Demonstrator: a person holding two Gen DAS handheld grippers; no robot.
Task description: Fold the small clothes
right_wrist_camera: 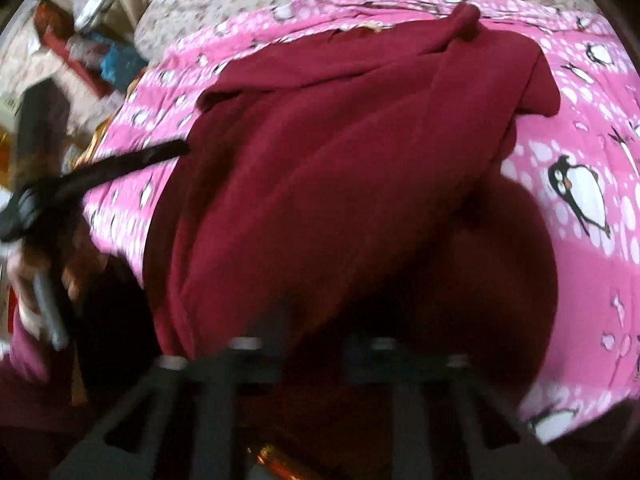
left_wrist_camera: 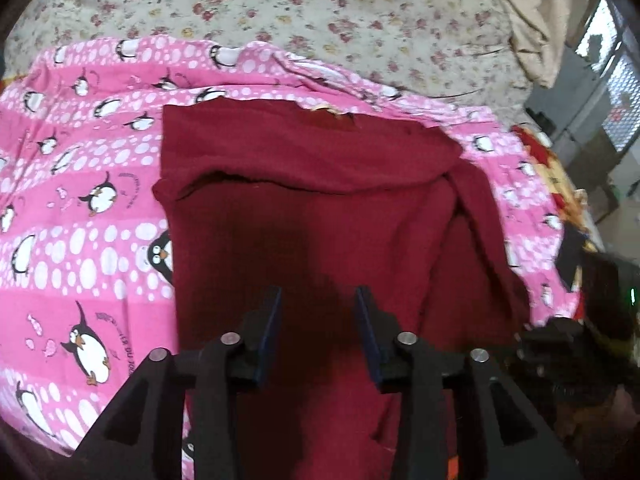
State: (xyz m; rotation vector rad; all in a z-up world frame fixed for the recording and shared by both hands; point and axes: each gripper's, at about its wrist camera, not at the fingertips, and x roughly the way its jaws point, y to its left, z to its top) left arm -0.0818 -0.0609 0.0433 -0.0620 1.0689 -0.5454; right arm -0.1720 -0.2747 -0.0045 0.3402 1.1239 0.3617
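A dark red garment [left_wrist_camera: 312, 184] lies spread on a pink penguin-print sheet [left_wrist_camera: 80, 168], with a fold across its upper part and a sleeve folded in on the right. My left gripper [left_wrist_camera: 320, 312] hovers over its near half, open, with its blue pads apart and nothing between them. In the blurred right wrist view the same garment [right_wrist_camera: 340, 140] fills the middle. My right gripper [right_wrist_camera: 316, 320] is sunk into a dark bunch of this cloth, its tips hidden, shut on it. A black finger [right_wrist_camera: 156, 154] of the left gripper reaches in from the left, held by a hand [right_wrist_camera: 24, 272].
Beyond the pink sheet lies a floral bedspread [left_wrist_camera: 320, 16], with a beige pillow [left_wrist_camera: 532, 24] at its far right. A red and yellow cloth [left_wrist_camera: 552, 168] sits at the bed's right edge. Floor clutter [right_wrist_camera: 80, 48] shows beside the bed.
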